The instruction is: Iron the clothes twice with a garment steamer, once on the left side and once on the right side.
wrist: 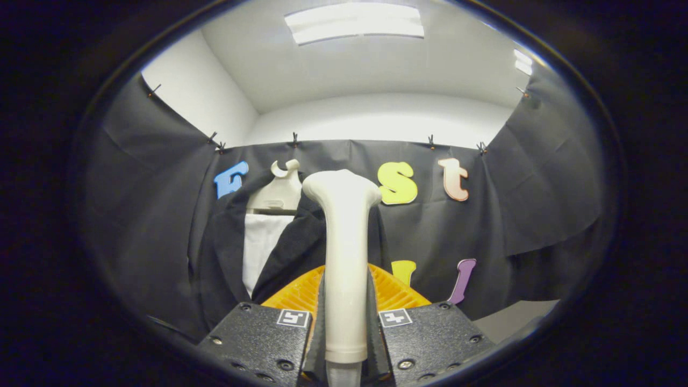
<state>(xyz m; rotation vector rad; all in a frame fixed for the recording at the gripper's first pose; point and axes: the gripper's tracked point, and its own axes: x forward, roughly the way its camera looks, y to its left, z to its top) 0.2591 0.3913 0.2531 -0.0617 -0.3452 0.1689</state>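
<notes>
Steamer (344,252) stands upright between your gripper (345,328) fingers, both pressing its white handle. Beyond it, slightly left, a dark jacket (226,252) over a white shirt (260,247) hangs on a white hanger (277,191).

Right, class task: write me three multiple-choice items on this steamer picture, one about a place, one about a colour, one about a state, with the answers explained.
1. Where is the dark jacket?
A. hanging beyond the steamer, on a hanger
B. folded on a chair
C. lying on the floor

2. What colour is the steamer's handle?
A. blue
B. cream white
C. red

3. What is the claw doing?
A. wide open, holding nothing
B. shut on the steamer's handle
C. pinching the jacket's sleeve

Answers: 1 A, the jacket hangs on a pale hanger against the black cloth wall; 2 B, the handle is pale cream; 3 B, both fingers press its sides.
</notes>
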